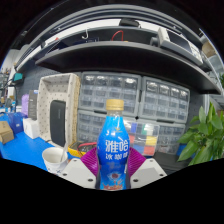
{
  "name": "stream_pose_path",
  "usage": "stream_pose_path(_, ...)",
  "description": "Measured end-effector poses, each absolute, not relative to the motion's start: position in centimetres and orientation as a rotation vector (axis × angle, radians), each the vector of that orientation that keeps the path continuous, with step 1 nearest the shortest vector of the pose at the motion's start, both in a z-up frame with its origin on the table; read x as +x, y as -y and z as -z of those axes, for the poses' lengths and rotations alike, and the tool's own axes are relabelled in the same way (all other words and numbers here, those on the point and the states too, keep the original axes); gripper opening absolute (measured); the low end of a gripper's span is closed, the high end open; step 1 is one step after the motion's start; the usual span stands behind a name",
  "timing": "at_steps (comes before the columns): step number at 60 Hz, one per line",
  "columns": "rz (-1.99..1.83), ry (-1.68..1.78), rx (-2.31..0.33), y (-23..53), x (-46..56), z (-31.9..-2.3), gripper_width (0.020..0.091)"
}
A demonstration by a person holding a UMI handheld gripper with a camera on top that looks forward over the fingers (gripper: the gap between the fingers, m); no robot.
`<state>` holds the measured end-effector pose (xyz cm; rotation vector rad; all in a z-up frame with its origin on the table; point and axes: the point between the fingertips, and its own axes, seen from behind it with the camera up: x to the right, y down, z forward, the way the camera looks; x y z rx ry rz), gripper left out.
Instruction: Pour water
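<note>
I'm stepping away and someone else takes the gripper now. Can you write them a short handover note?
Gripper: fingers shut on the bottle, which is upright between the pink pads.
Bottle: blue label, orange cap still on.
White cup: on the blue table, just beside the fingers, apart from the bottle.
Done: bottle grasped.
Left: the cap is on, so no water has been poured; cup contents not visible.

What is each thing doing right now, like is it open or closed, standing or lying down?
Gripper: shut on the bottle.
Blue bottle: upright, orange cap on, held between the fingers.
White cup: upright on the blue table, contents not visible.
Green plant: standing beside the shelves.
</note>
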<state>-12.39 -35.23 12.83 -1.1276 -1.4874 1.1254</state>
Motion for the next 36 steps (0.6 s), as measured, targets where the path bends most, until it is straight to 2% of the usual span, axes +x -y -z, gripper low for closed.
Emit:
stream_pose_path(12,-1.146,1.458,-1.139,35.1,-13.0,-9.2,0.0347)
stream_pose_path(21,-1.198,1.414,-1.167,34.4,-13.1,-9.4,0.0351)
stream_pose_path(33,-1.184,1.423,-1.22,34.2,-13.0,-9.1,0.0527)
stream_pose_path(34,-1.175,1.429,-1.23,34.1,-12.9,-9.1,0.0602)
stream_pose_path(36,-1.159,1.435,-1.251,34.0,-12.6,-9.1,0.0671)
